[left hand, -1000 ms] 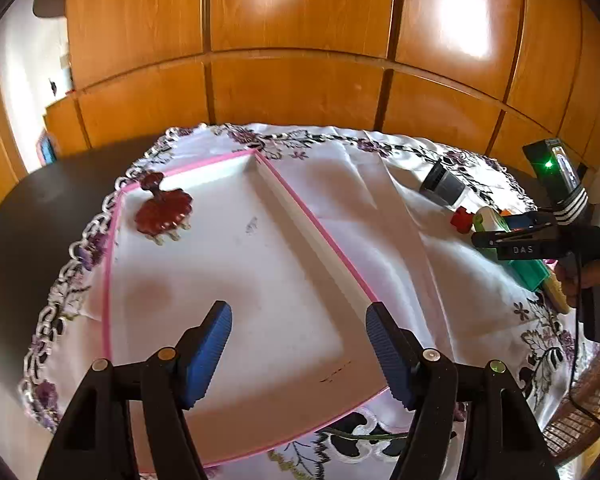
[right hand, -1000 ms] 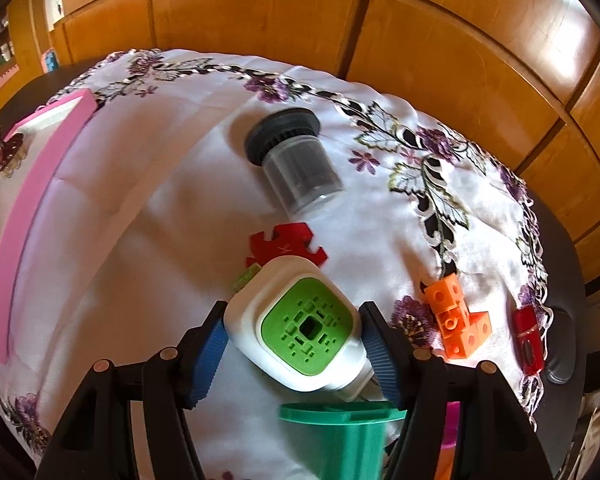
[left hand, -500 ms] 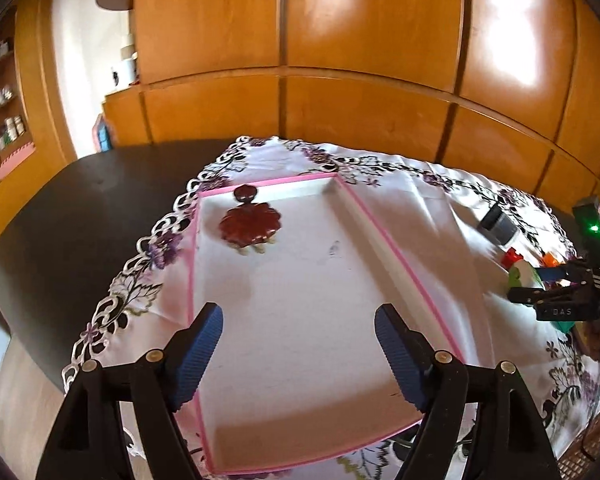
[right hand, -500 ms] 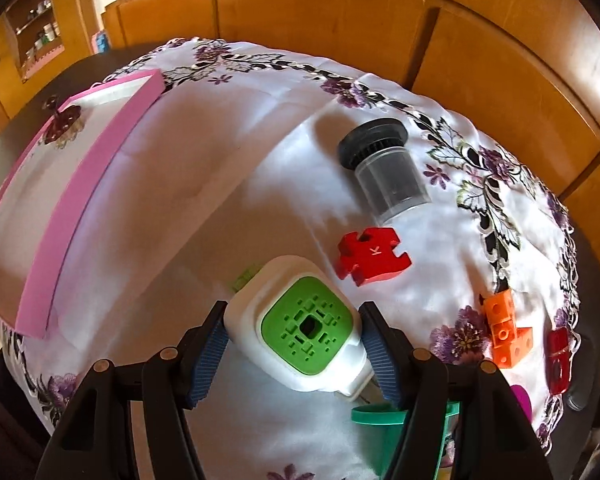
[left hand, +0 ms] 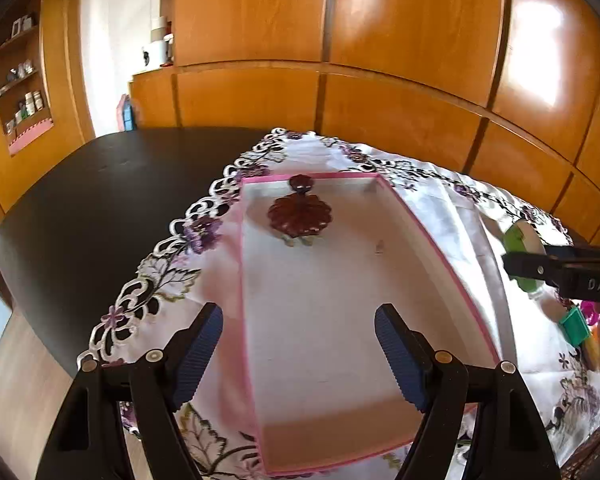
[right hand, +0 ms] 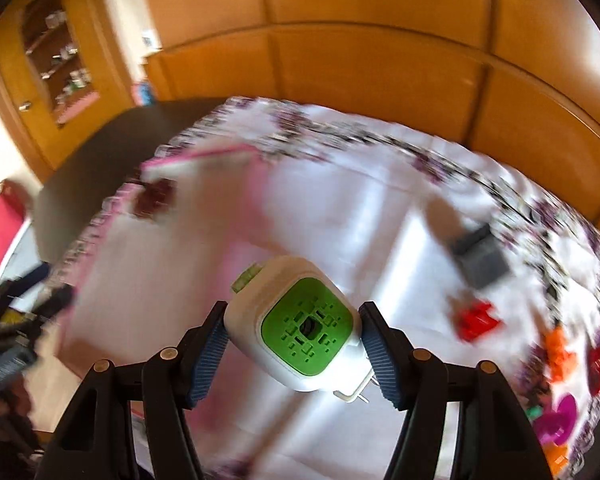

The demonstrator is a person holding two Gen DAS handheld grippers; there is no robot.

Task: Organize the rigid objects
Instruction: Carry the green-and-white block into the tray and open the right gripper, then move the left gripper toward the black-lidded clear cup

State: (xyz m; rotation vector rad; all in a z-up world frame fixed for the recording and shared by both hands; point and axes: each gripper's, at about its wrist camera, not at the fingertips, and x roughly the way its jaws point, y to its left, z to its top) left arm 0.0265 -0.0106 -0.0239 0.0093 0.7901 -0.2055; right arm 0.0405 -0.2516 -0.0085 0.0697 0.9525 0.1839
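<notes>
My right gripper is shut on a white plug-in device with a green face, held in the air above the white cloth. That device and the right gripper's black finger show at the right edge of the left wrist view. My left gripper stands open and empty over the near end of the pink-rimmed white tray. A dark red hair claw lies at the tray's far end. In the blurred right wrist view the tray and hair claw appear at the upper left.
On the cloth to the right lie a grey-capped jar, a red puzzle piece, orange blocks, a dark red piece and a magenta piece. A green block lies beside the tray. Bare dark table lies left; wooden cabinets stand behind.
My right gripper has lifted the white and green device off the cloth and carried it left toward the tray. My left gripper has drawn back from the tray, swung left, and its jaws stand wider.
</notes>
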